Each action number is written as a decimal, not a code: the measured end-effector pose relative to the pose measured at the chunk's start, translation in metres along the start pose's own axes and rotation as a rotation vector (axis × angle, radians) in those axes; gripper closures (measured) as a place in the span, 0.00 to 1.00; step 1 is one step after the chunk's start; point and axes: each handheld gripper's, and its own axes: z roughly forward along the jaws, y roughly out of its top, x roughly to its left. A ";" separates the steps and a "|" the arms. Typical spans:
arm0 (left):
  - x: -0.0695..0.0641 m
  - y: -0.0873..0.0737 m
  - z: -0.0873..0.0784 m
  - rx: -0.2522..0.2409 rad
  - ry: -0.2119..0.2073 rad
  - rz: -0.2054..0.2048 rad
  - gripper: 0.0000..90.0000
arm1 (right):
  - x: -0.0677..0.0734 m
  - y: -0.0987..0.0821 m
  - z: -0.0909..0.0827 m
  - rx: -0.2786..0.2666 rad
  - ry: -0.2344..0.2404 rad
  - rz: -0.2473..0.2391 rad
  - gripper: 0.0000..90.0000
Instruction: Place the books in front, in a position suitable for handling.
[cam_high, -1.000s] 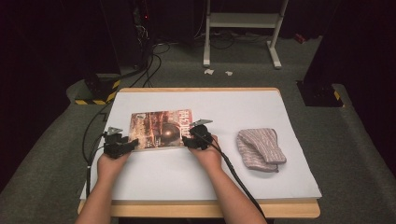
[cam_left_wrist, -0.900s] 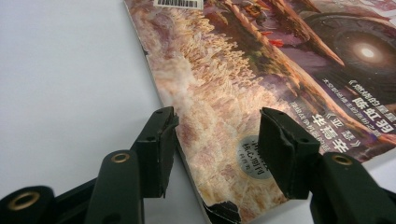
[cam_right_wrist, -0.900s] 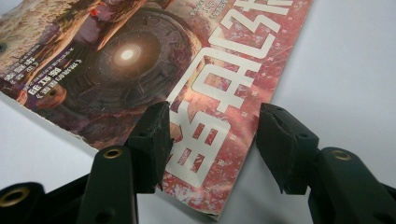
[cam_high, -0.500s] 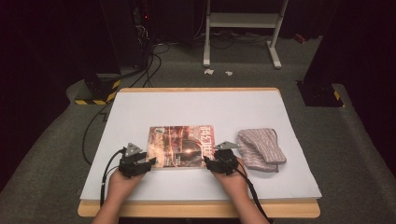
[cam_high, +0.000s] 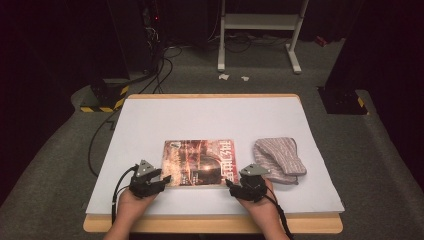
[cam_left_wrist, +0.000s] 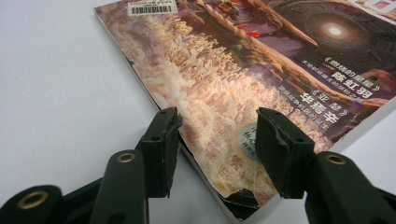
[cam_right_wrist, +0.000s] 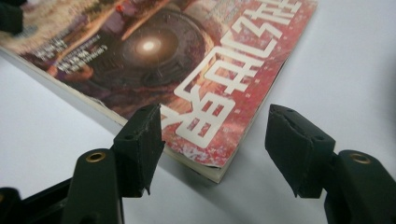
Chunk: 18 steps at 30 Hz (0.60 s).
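A paperback book (cam_high: 199, 162) with a red and brown cover lies flat on the white table (cam_high: 210, 115), near its front edge. My left gripper (cam_high: 164, 178) is at the book's near left corner. In the left gripper view, the gripper (cam_left_wrist: 217, 119) is open, its jaws straddling that corner of the book (cam_left_wrist: 261, 60), where the cover curls up a little. My right gripper (cam_high: 230, 184) is at the near right corner. In the right gripper view, the gripper (cam_right_wrist: 215, 112) is open too, with the corner of the book (cam_right_wrist: 154, 51) between its jaws.
A folded striped pinkish cloth (cam_high: 277, 160) lies just right of the book. The table's wooden front edge (cam_high: 210, 225) is close under the hands. Cables (cam_high: 102, 135) run down the table's left side to the floor. A white metal stand (cam_high: 260, 30) is behind the table.
The book has slid toward the front edge and to the right, with both grippers moving back at its near corners. The cloth has not moved.
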 end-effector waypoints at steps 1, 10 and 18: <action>0.000 0.000 0.000 -0.001 -0.004 -0.001 0.55 | 0.001 -0.001 0.001 0.013 -0.006 -0.003 0.40; -0.007 -0.002 -0.001 -0.001 -0.022 0.021 0.56 | -0.012 0.002 0.015 0.026 -0.089 0.038 0.43; -0.007 -0.003 -0.001 -0.007 -0.029 0.013 0.56 | -0.016 0.010 0.011 0.000 -0.134 0.037 0.45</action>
